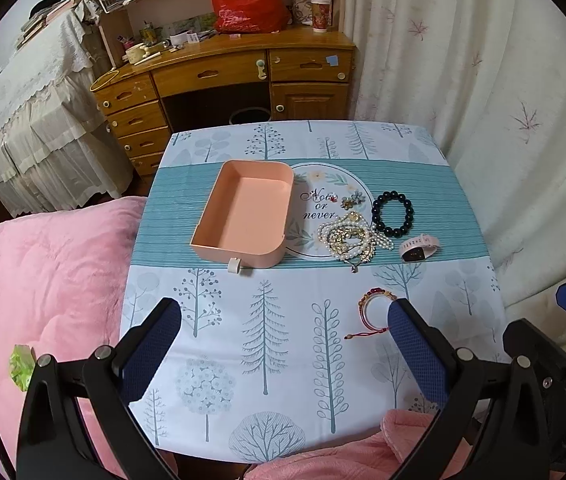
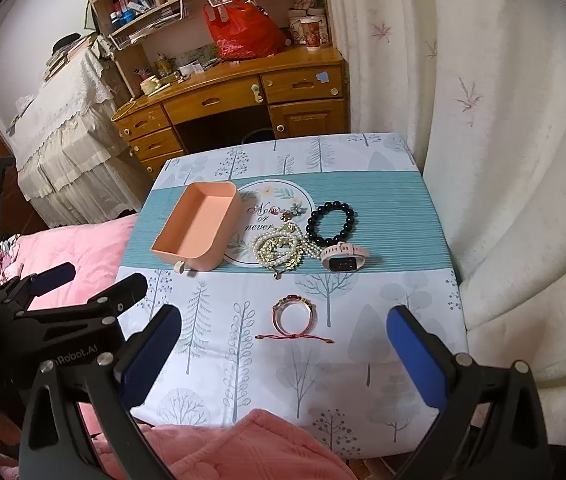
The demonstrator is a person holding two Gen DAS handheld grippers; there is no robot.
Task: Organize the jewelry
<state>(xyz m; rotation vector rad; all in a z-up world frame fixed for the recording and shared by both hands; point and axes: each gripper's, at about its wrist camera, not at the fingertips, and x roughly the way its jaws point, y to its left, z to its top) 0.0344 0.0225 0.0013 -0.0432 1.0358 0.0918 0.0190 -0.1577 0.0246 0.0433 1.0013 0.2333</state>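
While my right camera takes in the whole red string bracelet (image 2: 294, 317) with its knotted cord, my left camera sees it partly hidden behind one finger. My left hand-held gripper (image 1: 283, 344) hangs above the near part of the desk (image 1: 211, 320) with its fingers spread wide, holding nothing. My right hand-held gripper (image 2: 283, 344) is equally wide apart and empty, the red bracelet lying on the cloth between its fingertips in view, untouched. My right camera also catches the left tool at its left edge.

Further back on the teal stripe sits an empty pink tray (image 1: 243, 216). Just to its right lie small flower brooches (image 1: 353, 199), a tangled heap of pearl and gold necklaces (image 1: 353, 240), a black bead bracelet (image 1: 393, 214) and a pink-strapped watch (image 1: 419, 247). The desk wears a tree-printed cloth. A pink blanket (image 1: 43, 280) lies to the left, pale curtains (image 1: 483, 80) hang to the right, and a wooden dresser (image 1: 223, 76) carries a red plastic bag (image 1: 247, 4).
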